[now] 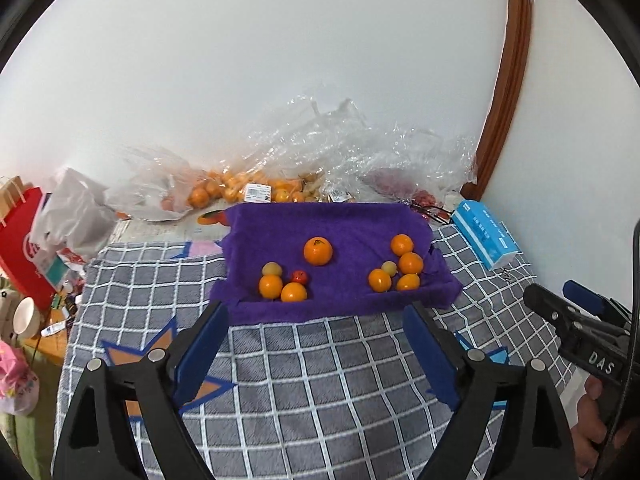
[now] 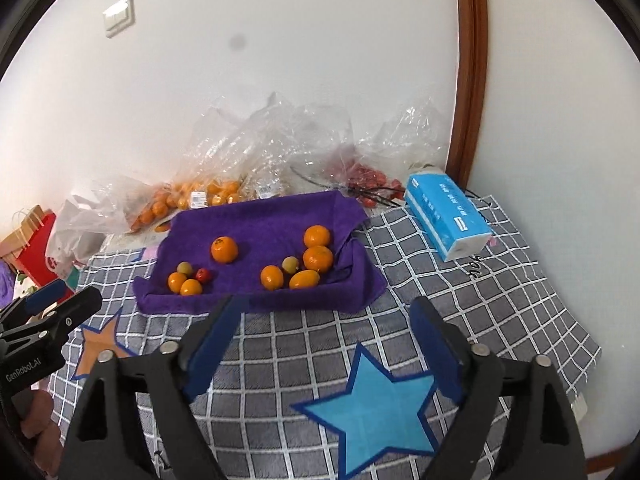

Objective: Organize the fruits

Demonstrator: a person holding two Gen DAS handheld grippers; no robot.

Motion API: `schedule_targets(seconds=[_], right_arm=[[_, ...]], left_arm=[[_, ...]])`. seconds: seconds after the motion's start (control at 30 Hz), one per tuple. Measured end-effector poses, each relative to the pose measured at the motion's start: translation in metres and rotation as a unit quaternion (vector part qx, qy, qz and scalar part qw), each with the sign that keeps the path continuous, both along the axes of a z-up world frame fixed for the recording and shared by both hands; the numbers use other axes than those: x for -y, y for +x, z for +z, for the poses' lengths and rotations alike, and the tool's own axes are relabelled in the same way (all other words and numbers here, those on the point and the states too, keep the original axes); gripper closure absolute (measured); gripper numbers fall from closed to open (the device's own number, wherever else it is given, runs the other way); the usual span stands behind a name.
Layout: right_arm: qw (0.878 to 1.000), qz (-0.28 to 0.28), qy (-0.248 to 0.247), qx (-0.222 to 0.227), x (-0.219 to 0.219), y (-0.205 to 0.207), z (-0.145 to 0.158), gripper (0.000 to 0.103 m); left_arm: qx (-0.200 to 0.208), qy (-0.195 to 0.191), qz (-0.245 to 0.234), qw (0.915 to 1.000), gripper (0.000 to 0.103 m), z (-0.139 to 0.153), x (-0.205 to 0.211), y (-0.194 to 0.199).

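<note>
A purple towel (image 1: 352, 224) (image 2: 264, 220) lies on a grey checked blanket. On it are a large orange (image 1: 318, 251) (image 2: 224, 249), a left cluster with two small oranges, a pale yellow-green fruit (image 1: 272, 269) and a small red fruit (image 1: 299, 277) (image 2: 203, 274), and a right cluster of several small oranges (image 1: 411, 263) (image 2: 318, 259) around another pale fruit (image 1: 389, 267). My left gripper (image 1: 316, 312) is open and empty, just before the towel's front edge. My right gripper (image 2: 324, 308) is open and empty, also short of the towel.
Clear plastic bags with oranges (image 1: 224, 190) and red fruit (image 2: 368, 178) lie against the wall behind the towel. A blue tissue pack (image 1: 486, 234) (image 2: 448, 216) sits to the right. A red paper bag (image 1: 20, 240) and a bowl (image 1: 26, 316) are at far left.
</note>
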State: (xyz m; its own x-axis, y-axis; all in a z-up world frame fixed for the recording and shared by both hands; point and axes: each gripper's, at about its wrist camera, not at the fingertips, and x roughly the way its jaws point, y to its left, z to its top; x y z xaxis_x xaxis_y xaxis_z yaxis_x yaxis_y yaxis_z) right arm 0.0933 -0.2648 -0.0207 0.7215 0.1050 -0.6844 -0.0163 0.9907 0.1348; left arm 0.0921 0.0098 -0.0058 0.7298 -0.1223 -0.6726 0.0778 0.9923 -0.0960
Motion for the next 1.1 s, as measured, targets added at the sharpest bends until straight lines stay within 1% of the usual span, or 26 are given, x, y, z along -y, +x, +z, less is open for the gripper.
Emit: schedule_targets(seconds=[0.07,0.1,0.17,0.43,0.67,1.1], right_arm=[[1.0,0.002,-0.008,0.004,-0.002,-0.011,0.004,0.01],[1.0,0.0,-0.014,0.005,-0.003,-0.017,0.006,0.007],[1.0,-0.003,-0.018,0.009,-0.003,-0.025,0.009,0.005],[1.0,-0.006,-0.021,0.023,0.002,-0.057,0.021,0.004],[0.999,-0.011,-0.017,0.03,0.01,-0.072,0.026,0.004],[0.999,-0.009,-0.018,0.041,0.01,-0.089,0.03,0.004]], left_arm=[[0.004,0.001,0.006,1.0,0.012,0.005,-0.001,-0.013],[0.006,0.002,0.008,0.9999,0.011,0.006,-0.001,-0.017],[0.012,0.005,0.01,0.9999,0.011,0.01,0.0,-0.028],[0.025,0.008,0.014,0.9996,0.01,0.018,0.005,-0.058],[0.031,0.008,0.015,0.9994,0.01,0.022,0.009,-0.074],[0.034,0.006,0.02,0.9992,0.01,0.025,0.011,-0.088]])
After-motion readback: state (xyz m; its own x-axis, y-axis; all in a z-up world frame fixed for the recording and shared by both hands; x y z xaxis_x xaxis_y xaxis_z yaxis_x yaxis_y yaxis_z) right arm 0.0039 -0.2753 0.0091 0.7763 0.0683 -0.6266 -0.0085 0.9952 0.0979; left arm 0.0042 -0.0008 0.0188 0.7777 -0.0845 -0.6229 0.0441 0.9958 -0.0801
